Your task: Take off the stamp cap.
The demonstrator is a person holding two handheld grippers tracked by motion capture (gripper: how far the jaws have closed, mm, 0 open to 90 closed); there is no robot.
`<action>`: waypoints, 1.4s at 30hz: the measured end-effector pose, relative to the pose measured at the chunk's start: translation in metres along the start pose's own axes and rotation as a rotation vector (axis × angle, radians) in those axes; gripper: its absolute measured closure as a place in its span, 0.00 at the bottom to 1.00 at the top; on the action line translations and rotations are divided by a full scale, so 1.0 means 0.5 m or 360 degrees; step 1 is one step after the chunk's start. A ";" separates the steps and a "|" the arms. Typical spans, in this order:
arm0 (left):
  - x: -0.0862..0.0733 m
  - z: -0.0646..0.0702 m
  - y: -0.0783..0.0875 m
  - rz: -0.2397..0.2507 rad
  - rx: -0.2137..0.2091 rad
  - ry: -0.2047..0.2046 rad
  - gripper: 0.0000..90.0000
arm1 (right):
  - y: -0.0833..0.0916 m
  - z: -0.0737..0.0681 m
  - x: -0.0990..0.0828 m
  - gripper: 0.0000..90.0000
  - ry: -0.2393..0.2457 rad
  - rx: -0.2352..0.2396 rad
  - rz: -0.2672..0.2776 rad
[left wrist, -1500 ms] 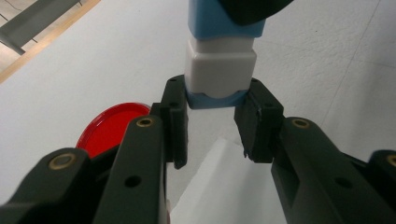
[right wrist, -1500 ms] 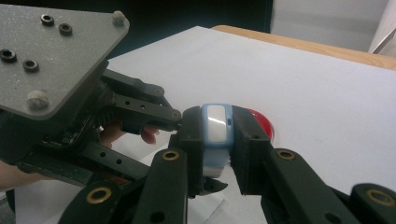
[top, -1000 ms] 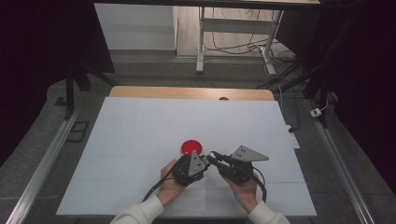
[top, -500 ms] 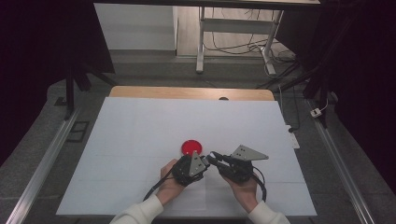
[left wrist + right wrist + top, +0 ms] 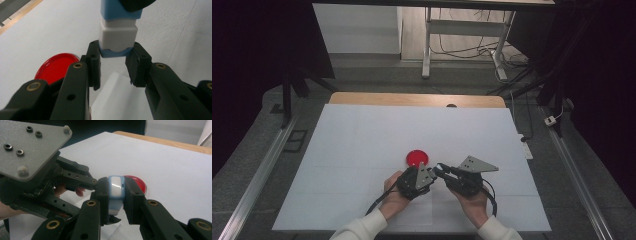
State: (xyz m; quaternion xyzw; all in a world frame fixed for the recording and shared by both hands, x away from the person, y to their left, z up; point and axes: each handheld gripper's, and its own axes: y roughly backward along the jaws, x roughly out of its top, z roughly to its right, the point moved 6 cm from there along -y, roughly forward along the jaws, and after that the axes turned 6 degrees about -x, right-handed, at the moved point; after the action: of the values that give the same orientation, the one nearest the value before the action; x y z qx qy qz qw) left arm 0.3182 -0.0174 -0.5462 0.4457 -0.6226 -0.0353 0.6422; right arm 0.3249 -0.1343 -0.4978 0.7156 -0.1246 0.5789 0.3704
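While clamped by both grippers, blue-and-white block [image 5: 118,32] beside red lid [image 5: 56,67].

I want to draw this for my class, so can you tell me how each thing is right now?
Blue and white block: lifted off the table, held at both ends by the two grippers.
Left gripper: shut on one end of the block.
Right gripper: shut on the other end.
Red lid: lying flat on the white table, nothing touching it.
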 end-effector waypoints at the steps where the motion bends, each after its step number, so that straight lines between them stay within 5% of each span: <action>1: 0.000 0.000 0.000 0.0000 -0.0003 -0.0003 0.73 | 0.000 0.000 0.000 0.84 0.0001 0.0000 0.0000; 4: 0.000 -0.001 0.001 0.0003 -0.0008 -0.0004 0.73 | 0.000 0.000 0.001 0.84 -0.0009 0.0003 0.0007; 11: 0.003 -0.006 0.005 0.0071 -0.0078 0.0111 0.73 | 0.006 0.001 0.005 0.84 -0.0026 -0.0002 0.0030; 16: -0.023 -0.028 -0.005 0.0004 -0.0061 0.0197 0.73 | 0.032 0.013 0.028 0.84 0.0015 -0.0078 0.0122; 24: -0.014 -0.026 0.003 0.0044 -0.0027 0.0138 0.73 | 0.039 0.030 0.028 0.84 -0.0037 -0.0061 0.0118; 33: -0.014 -0.034 0.021 0.0100 -0.0054 0.0194 0.72 | 0.032 0.030 0.021 0.84 -0.0048 -0.0042 0.0091; 42: -0.026 -0.040 0.055 0.0106 -0.0022 0.0170 0.72 | 0.030 0.035 0.017 0.84 -0.0049 -0.0020 0.0072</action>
State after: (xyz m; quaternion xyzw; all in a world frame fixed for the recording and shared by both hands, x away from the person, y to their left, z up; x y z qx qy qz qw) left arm 0.3182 0.0174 -0.5358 0.4217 -0.6017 0.0056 0.6783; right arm 0.3313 -0.1544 -0.4854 0.7190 -0.1502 0.5754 0.3598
